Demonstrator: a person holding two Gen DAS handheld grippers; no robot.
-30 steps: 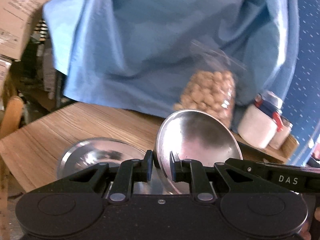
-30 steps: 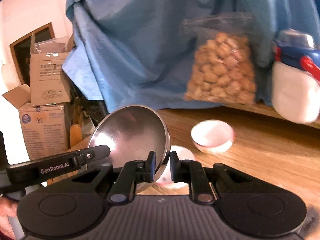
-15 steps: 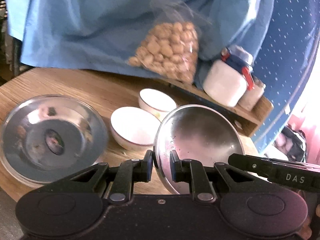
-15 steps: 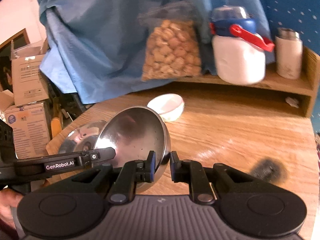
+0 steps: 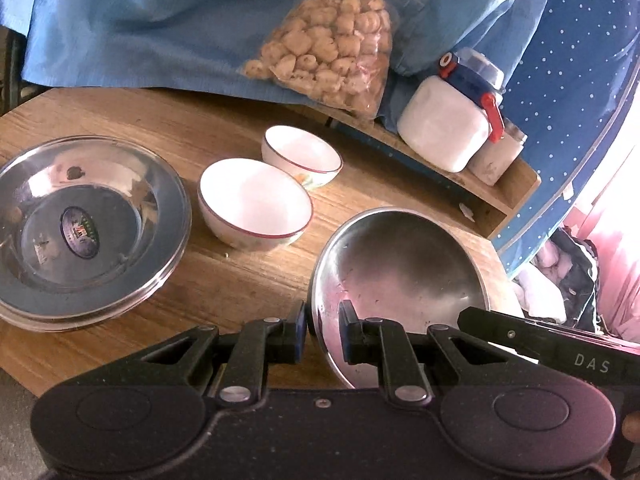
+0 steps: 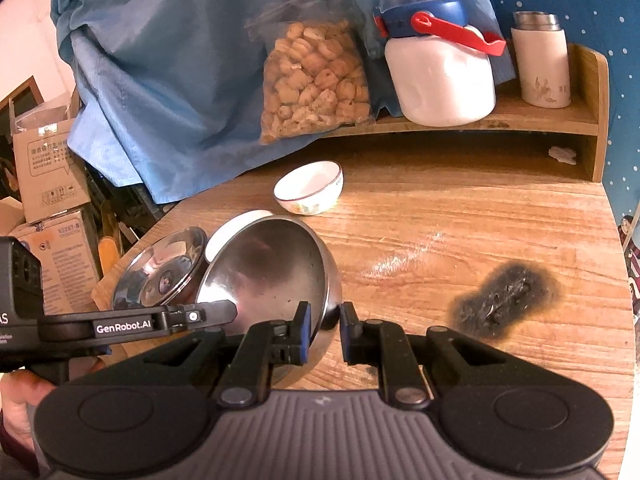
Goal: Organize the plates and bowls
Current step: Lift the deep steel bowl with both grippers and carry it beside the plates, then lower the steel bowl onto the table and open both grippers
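Observation:
Both grippers pinch the rim of one steel bowl [image 5: 400, 268], also seen in the right wrist view [image 6: 268, 272]. My left gripper [image 5: 322, 334] is shut on its left rim, my right gripper [image 6: 324, 332] on its right rim. The bowl hangs tilted just above the wooden table. A stack of steel plates [image 5: 86, 228] lies on the left, also in the right wrist view [image 6: 160, 268]. Two white bowls with red rims stand beside it, a nearer one [image 5: 256, 204] and a farther one [image 5: 302, 156], the latter also in the right wrist view [image 6: 310, 188].
A low wooden shelf [image 6: 552, 120] at the back carries a snack bag [image 6: 316, 76], a white jug with a blue lid [image 6: 440, 68] and a white flask [image 6: 542, 64]. A blue cloth [image 5: 160, 20] hangs behind. A black burn mark [image 6: 504, 304] scars the table on the right. Cardboard boxes [image 6: 48, 168] stand left.
Both grippers have carried the steel bowl down and towards the table. The views tipped down, so the plates and white bowls now show fully.

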